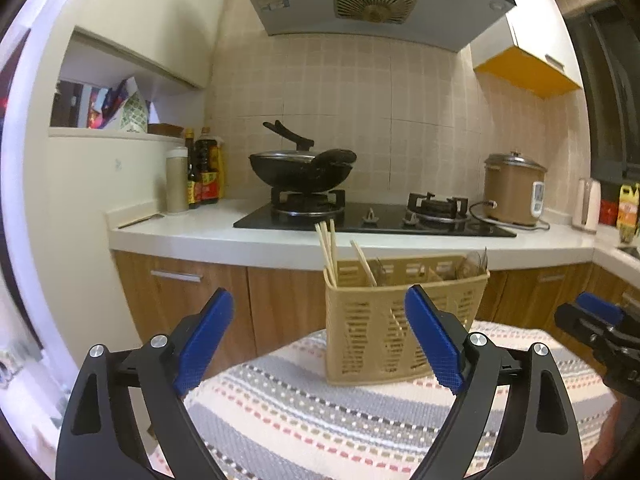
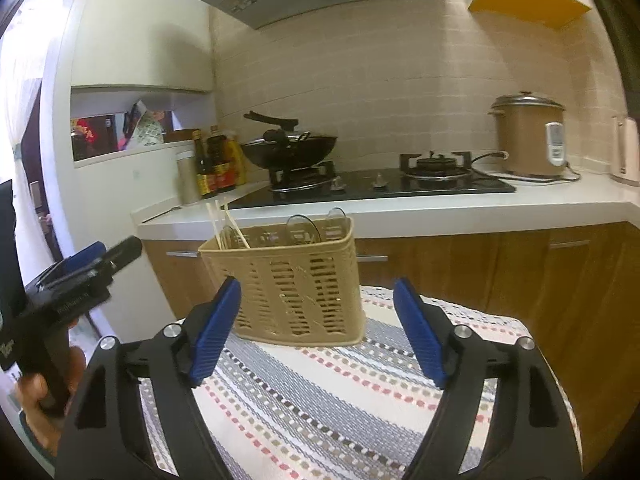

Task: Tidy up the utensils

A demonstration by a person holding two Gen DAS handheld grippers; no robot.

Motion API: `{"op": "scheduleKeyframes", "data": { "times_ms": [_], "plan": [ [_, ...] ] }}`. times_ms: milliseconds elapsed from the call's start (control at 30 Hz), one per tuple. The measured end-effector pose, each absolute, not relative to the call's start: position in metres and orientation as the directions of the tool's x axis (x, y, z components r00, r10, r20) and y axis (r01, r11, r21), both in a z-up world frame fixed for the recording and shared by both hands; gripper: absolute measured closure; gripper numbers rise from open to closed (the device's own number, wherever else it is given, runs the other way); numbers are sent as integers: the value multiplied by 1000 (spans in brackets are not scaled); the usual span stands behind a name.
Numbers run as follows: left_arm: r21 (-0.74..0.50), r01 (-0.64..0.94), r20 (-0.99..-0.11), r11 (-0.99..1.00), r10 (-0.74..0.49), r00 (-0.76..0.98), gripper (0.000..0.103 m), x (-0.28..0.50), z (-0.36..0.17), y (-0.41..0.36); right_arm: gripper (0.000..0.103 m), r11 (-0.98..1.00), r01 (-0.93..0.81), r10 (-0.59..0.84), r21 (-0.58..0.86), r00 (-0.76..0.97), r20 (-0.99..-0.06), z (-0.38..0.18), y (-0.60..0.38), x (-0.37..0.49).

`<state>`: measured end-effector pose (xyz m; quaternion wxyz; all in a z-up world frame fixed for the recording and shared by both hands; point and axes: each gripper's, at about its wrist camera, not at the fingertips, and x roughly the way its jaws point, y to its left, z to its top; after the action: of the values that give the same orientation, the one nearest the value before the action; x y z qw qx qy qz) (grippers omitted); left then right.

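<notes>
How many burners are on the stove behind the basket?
2. The left burner sits under the black wok; the right burner is bare, beside the rice cooker. The basket hides none of the stove.

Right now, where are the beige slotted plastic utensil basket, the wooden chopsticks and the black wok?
Beige slotted plastic utensil basket (image 2: 296, 292): right wrist view, front wall.
Wooden chopsticks (image 1: 329, 252): left wrist view, mid-shafts.
Black wok (image 1: 296, 174): left wrist view, bowl's side.

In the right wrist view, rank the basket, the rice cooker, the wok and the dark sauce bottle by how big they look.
1. Basket, though it sits nearest the camera.
2. Wok and rice cooker look about alike; I won't rank them.
3. Sauce bottle, smallest.
</notes>
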<state>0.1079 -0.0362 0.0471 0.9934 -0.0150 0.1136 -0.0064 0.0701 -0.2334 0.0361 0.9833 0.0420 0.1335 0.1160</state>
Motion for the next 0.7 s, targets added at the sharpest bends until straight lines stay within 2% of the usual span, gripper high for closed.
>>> {"op": "scheduleKeyframes", "data": {
  "times_ms": [67, 267, 500, 700],
  "plan": [
    [-22, 2, -214, 1000, -7, 977, 15, 104, 41, -43, 21, 979, -188, 200, 77, 954, -224, 33, -230, 64],
    [-14, -2, -208, 1000, -1, 978, 12, 101, 30, -55, 16, 992, -120, 123, 27, 975, -183, 26, -228, 60],
    [-24, 40, -237, 999, -45, 970, 11, 103, 15, -65, 15, 999, -47, 49, 16, 986, -162, 21, -240, 59],
    [16, 145, -308, 989, -133, 942, 11, 109, 2, -86, 12, 999, -18, 26, 38, 974, -224, 16, -251, 71]
  ]
}}
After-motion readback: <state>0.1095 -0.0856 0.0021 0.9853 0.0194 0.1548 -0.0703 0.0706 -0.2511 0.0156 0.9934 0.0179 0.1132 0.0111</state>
